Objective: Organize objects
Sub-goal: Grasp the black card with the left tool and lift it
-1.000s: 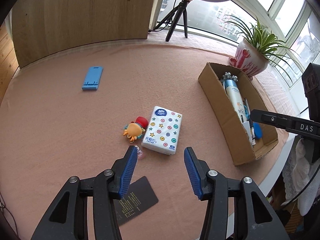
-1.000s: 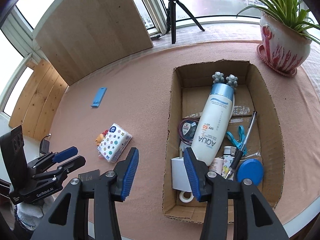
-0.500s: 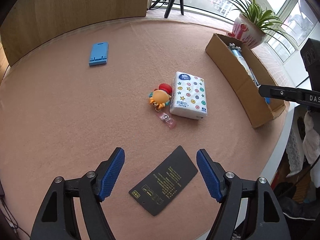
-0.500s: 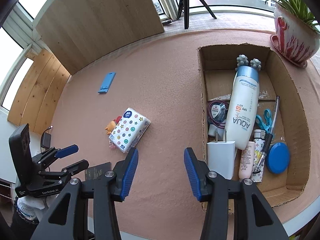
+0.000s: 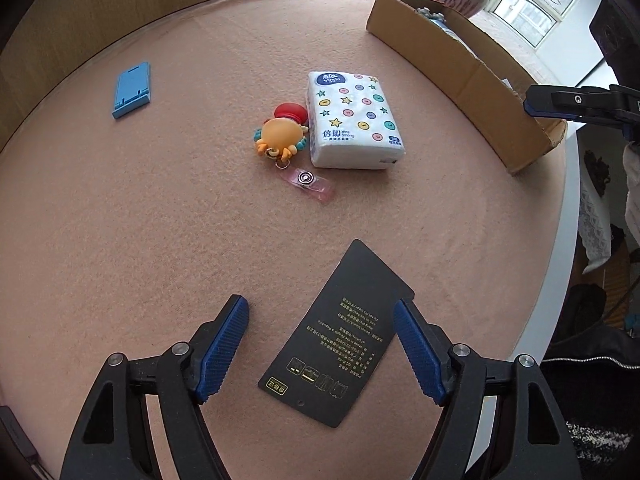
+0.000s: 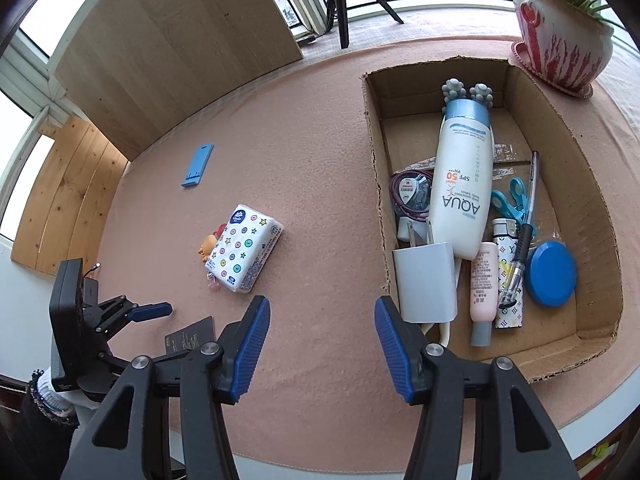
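Left gripper (image 5: 320,340) dropped and spread wide over black card (image 5: 340,336) at desk's near edge, nothing grasped. Right gripper (image 6: 320,336) opening, empty. Card likely next into cardboard box (image 6: 376,184).

Left gripper (image 5: 321,344) angled down, jaws wide, right gripper (image 6: 322,350) jaws just widening

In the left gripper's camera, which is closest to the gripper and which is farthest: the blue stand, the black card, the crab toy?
From the left gripper:
1. Black card: lying flat between the open fingers, nearer the right one.
2. Crab toy: mid-table, beside the tissue pack.
3. Blue stand: far off to the left.
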